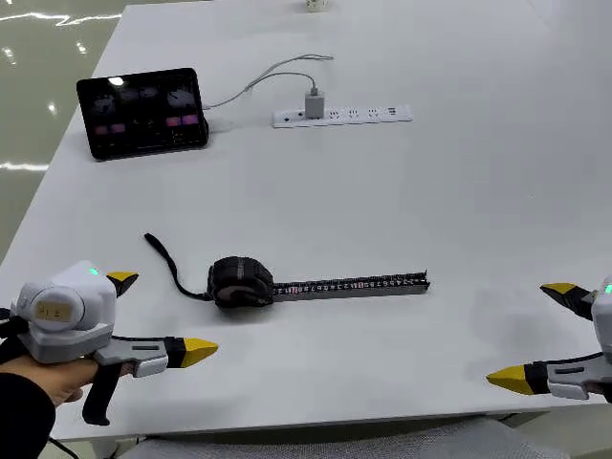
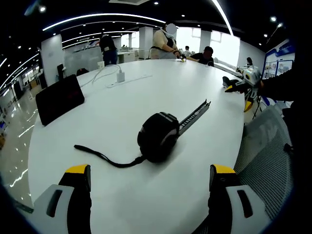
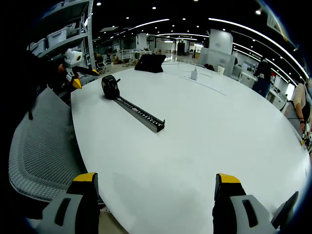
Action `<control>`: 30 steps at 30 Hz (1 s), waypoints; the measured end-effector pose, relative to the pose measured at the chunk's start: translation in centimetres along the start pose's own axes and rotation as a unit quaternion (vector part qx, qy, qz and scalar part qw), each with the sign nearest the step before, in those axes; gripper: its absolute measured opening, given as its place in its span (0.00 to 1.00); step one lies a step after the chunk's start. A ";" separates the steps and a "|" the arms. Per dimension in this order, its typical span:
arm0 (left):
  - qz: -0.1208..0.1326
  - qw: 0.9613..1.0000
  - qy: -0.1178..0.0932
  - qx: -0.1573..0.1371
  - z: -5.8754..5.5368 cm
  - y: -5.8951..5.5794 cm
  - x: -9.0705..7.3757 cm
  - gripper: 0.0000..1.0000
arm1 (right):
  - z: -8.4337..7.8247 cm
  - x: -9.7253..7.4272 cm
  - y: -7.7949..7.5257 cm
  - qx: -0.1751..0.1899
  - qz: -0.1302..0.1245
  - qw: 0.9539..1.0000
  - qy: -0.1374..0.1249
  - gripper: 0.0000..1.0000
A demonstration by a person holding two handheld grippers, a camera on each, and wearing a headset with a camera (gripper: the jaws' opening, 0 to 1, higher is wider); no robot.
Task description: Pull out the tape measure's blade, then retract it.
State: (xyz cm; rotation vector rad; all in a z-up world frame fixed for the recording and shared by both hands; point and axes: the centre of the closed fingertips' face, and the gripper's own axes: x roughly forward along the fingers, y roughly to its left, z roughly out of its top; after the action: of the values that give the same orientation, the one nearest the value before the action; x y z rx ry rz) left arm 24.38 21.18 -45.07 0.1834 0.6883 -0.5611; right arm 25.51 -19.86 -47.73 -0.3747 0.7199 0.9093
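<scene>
Currently the tape measure [image 1: 241, 281] lies on the white counter [image 1: 449, 201] near its front edge, with its blade [image 1: 354, 284] drawn out flat toward the right gripper [image 1: 524, 334], which is well apart from the blade tip. The left gripper [image 1: 167, 314] hovers near the case and its strap [image 1: 164, 260]. Both sets of fingers stand apart, holding nothing. A tablet [image 1: 143, 112] and a power strip [image 1: 342, 116] sit far back, with open counter between.
</scene>
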 end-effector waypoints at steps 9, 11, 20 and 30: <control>0.043 0.999 0.001 -0.024 1.0 0.1 1.7 0.99 | 1.4 0.9 -1.1 -0.028 0.000 1.000 0.007 0.99; 0.048 0.998 -0.010 -0.042 1.7 -0.1 2.2 0.99 | 2.0 1.1 -1.2 -0.036 0.003 0.999 0.011 0.99; 0.054 0.998 -0.026 -0.031 3.9 -1.8 3.8 0.99 | 4.3 2.3 -1.9 -0.082 0.016 0.996 0.022 0.99; 0.080 0.994 -0.036 -0.069 4.9 -2.1 5.1 0.99 | 4.2 3.9 -2.0 -0.129 0.052 0.989 0.056 0.94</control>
State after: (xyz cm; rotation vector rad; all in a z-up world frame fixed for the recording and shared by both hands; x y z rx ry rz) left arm 29.18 15.61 -44.56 0.0871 0.6345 -0.3642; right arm 30.44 -16.28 -47.51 -0.6265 0.7309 1.0916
